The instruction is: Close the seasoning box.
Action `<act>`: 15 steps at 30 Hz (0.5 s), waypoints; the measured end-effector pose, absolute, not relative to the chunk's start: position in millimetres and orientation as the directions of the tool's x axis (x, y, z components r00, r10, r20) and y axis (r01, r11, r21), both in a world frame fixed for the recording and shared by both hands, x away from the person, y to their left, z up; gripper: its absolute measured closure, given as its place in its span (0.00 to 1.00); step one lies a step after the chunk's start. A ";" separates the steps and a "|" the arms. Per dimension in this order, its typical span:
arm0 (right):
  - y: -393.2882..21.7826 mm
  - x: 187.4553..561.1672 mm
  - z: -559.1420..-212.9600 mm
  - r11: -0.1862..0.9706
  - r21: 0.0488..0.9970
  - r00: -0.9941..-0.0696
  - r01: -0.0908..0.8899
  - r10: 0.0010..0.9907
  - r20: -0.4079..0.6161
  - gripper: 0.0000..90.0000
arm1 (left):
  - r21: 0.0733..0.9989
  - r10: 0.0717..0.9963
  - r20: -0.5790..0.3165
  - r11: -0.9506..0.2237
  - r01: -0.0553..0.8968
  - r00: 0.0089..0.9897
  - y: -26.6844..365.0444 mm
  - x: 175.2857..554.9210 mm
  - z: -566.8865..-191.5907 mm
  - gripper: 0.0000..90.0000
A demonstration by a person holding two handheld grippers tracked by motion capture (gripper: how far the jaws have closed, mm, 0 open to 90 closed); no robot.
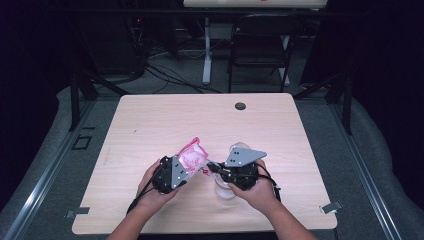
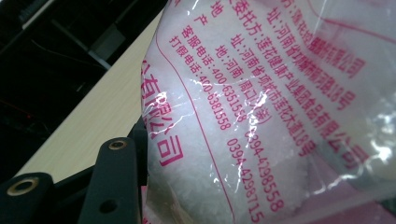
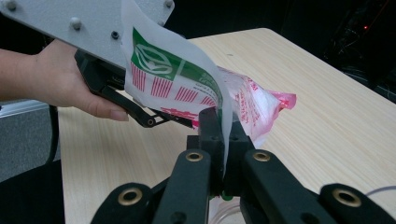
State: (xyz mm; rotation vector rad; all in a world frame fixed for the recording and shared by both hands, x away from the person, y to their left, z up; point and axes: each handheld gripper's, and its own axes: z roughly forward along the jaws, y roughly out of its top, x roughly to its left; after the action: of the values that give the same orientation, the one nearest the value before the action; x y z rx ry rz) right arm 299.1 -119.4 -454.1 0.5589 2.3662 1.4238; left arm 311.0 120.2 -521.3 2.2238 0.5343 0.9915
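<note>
Above the table's near middle, the bag (image 1: 193,154) is being clamped by the left gripper (image 1: 186,167) and pinched at its corner by the right gripper (image 3: 223,140), apparently for tearing open over the cup (image 1: 226,189), which calls for pulling apart.

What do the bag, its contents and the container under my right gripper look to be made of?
Bag: thin glossy plastic film, going by its creases, glare and see-through panels with pink print.
Contents: white coarse crystals, perhaps sugar or salt; the look leaves that open.
Container: clear and glossy, plastic or glass, hard to tell.
Table: pale matte wood-grain surface, probably laminate.
</note>
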 end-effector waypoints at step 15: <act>-129.9 301.3 -451.2 0.411 0.895 -0.858 0.174 0.509 -0.067 1.00 | 0.662 0.549 0.562 -0.747 0.063 0.619 110.7 316.7 -514.1 0.56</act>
State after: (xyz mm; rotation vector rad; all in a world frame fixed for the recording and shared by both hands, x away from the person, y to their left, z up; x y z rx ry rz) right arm 301.3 -129.9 -451.2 0.5905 2.3424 1.4262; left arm 316.7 110.7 -514.1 2.2387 0.4788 1.0519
